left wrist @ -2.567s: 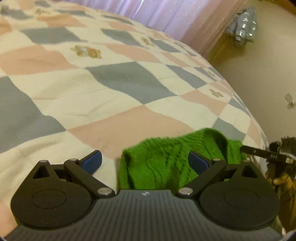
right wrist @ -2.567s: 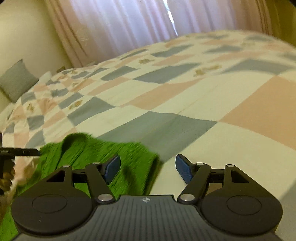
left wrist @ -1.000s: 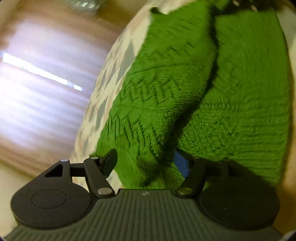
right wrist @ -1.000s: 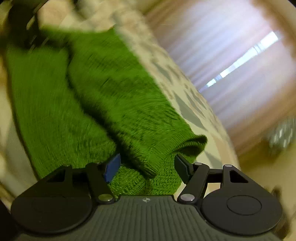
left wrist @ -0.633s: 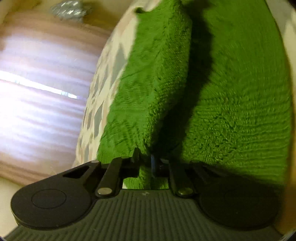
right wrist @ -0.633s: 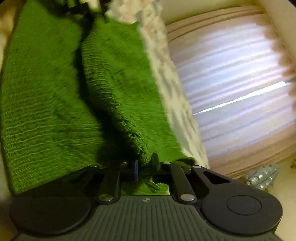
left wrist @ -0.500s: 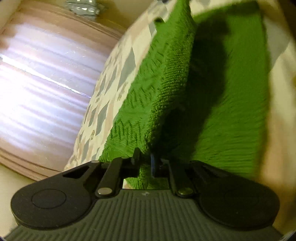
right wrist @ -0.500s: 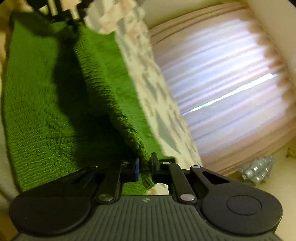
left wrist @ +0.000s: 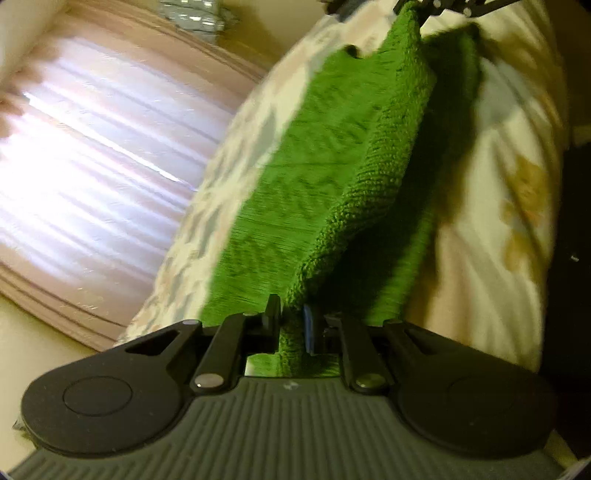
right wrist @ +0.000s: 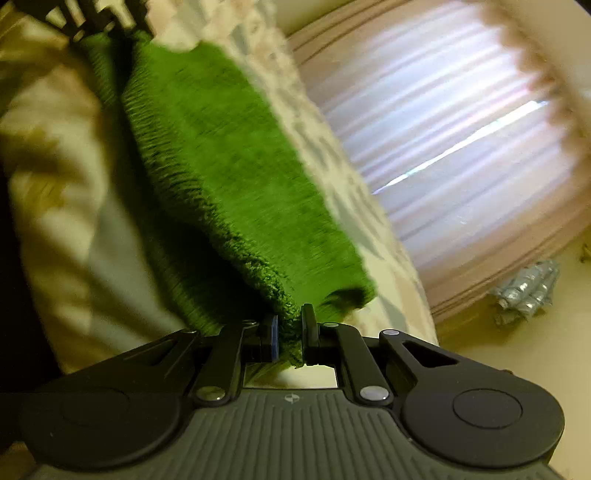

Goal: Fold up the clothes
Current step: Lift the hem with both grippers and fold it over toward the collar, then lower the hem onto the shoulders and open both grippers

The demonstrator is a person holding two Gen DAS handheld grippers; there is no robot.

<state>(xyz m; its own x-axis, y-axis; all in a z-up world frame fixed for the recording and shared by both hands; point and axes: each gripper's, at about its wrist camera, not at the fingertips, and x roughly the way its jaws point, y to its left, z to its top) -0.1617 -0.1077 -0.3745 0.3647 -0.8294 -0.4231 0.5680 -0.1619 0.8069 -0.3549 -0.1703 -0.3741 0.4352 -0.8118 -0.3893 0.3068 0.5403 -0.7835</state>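
Note:
A green knitted sweater (left wrist: pixel 332 147) hangs stretched between my two grippers above the checked quilt (left wrist: pixel 498 166). My left gripper (left wrist: pixel 290 314) is shut on one end of its folded edge, with knit bunched between the pads. My right gripper (right wrist: pixel 290 317) is shut on the other end of the sweater (right wrist: pixel 229 158). Each view shows the other gripper as dark parts at the far end of the garment: the right one (left wrist: pixel 436 5) and the left one (right wrist: pixel 99 22). The lower layer of the sweater droops towards the quilt (right wrist: pixel 74 221) in shadow.
Pale pink curtains (left wrist: pixel 92 147) cover a bright window behind the bed, also in the right wrist view (right wrist: pixel 461 147). A crinkled silver object (right wrist: pixel 528 291) lies on the floor by the curtain. The bed's edge drops to dark space on one side.
Both grippers went from open around the sweater's edge to shut on it. They have since lifted that edge off the bed and carried it sideways, pulling it taut.

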